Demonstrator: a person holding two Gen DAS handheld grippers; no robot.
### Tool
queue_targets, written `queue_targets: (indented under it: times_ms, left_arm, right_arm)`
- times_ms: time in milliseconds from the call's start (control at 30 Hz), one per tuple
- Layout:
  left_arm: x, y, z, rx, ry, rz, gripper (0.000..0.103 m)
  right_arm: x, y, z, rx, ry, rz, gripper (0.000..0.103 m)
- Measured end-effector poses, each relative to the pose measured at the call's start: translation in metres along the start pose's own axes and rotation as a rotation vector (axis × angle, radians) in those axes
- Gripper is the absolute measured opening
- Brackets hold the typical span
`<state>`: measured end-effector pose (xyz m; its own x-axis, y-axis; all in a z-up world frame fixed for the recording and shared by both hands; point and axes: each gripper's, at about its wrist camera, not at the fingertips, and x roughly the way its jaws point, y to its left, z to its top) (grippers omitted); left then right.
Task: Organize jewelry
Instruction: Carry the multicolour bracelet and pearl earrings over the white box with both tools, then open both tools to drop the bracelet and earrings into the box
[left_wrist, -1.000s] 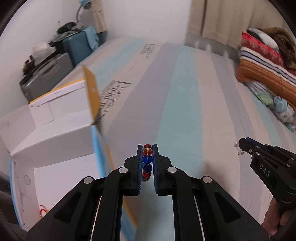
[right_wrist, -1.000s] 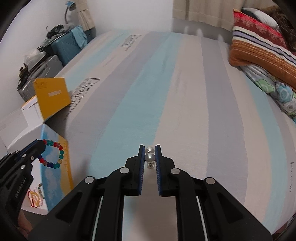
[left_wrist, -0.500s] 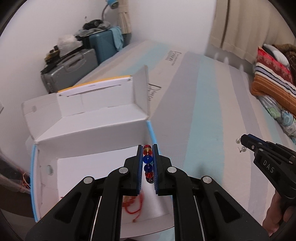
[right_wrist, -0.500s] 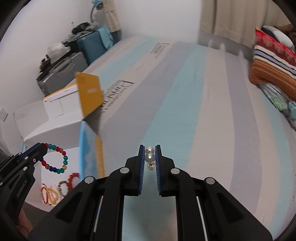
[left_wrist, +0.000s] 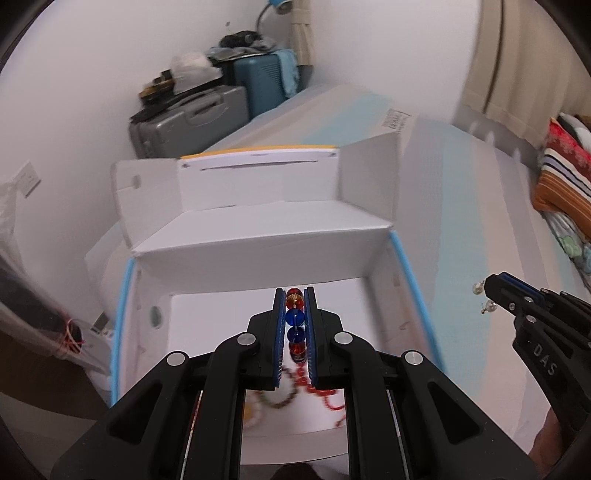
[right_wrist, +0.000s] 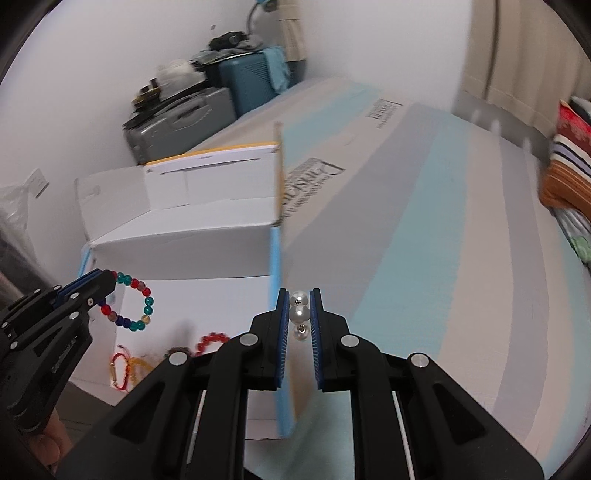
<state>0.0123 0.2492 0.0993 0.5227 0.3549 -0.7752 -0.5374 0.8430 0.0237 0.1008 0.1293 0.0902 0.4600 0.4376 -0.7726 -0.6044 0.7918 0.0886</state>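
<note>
My left gripper (left_wrist: 294, 295) is shut on a bracelet of red, blue, green and amber beads (left_wrist: 295, 321), and hangs over the inside of an open white box with blue edges (left_wrist: 258, 236). The right wrist view shows that bracelet (right_wrist: 135, 302) dangling as a ring from the left gripper (right_wrist: 107, 278). My right gripper (right_wrist: 299, 295) is shut on pearl earrings (right_wrist: 299, 313), above the box's right blue wall (right_wrist: 275, 258). From the left wrist view the right gripper (left_wrist: 491, 291) sits to the right of the box with the pearls (left_wrist: 478, 288) at its tip. Several bracelets lie on the box floor (right_wrist: 210, 341).
The box stands at the left edge of a striped grey, blue and cream bed (right_wrist: 424, 221). Suitcases (left_wrist: 192, 118) with clutter on top stand by the wall behind it. Folded blankets (left_wrist: 565, 184) lie at the far right. A hand (right_wrist: 48, 443) holds the left gripper.
Both grippers have swung left, from over the bed towards the box. The left one is now above the box's inside, the right one at its right wall. Both grips unchanged.
</note>
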Motion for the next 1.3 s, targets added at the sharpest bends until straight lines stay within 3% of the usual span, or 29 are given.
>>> queue_targets:
  times_ms: [200,467,967,1300]
  left_arm:
    - [0.004,0.037,-0.008,-0.038,0.015,0.031,0.009]
    - [0.029,0.071,-0.026,-0.078,0.072,0.059,0.009]
    - [0.086,0.089,-0.052,-0.078,0.186,0.084,0.009]
    - [0.099,0.093,-0.061,-0.076,0.221,0.084,0.012]
  right_arm:
    - [0.011,0.033,-0.004,-0.046,0.028,0.039,0.011]
    - [0.053,0.066,-0.019,-0.088,0.135,0.073,0.011]
    - [0.102,0.086,-0.045,-0.095,0.242,0.054,0.011]
    - [0.125,0.1,-0.058,-0.116,0.303,0.038,0.011]
